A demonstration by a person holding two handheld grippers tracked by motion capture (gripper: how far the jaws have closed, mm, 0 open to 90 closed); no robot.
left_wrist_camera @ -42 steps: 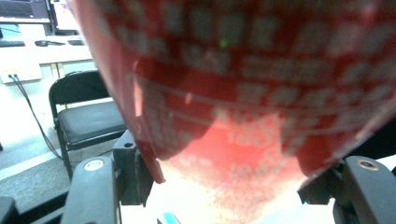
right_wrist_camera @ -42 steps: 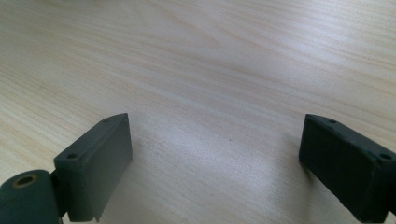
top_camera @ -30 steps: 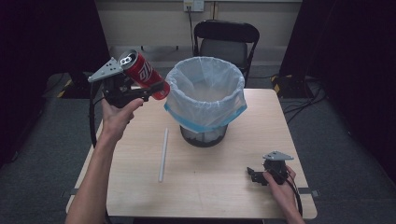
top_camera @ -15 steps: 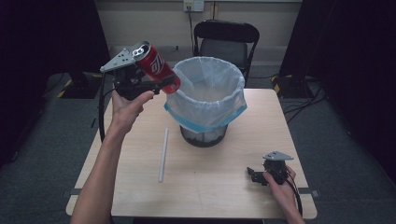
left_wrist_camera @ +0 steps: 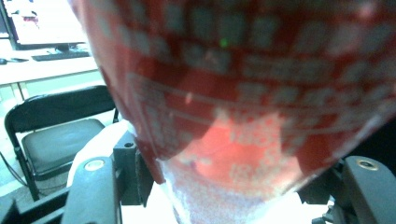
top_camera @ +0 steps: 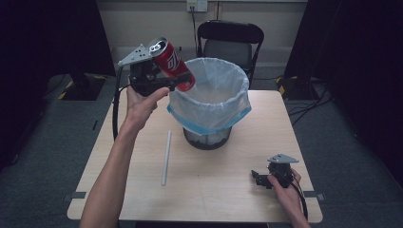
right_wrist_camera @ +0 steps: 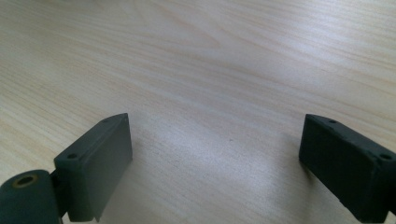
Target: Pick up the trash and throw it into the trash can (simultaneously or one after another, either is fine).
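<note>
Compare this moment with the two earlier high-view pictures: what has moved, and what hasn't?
The left gripper, shut on the red can, has carried it up and rightward, so the can's lower end now overlaps the rim of the lined bin. Nothing was released. The right gripper stays open, resting on the table; the white straw and bin are unmoved.

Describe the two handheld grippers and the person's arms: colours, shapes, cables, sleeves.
Both the left gripper and the right gripper are black, each topped by a grey three-cornered plate with small holes. A black cable trails from each. In the right gripper view the jaws are dark, flat rectangular blocks with small holes near their edges. The forearms are bare, with no sleeves or gloves in sight.
</note>
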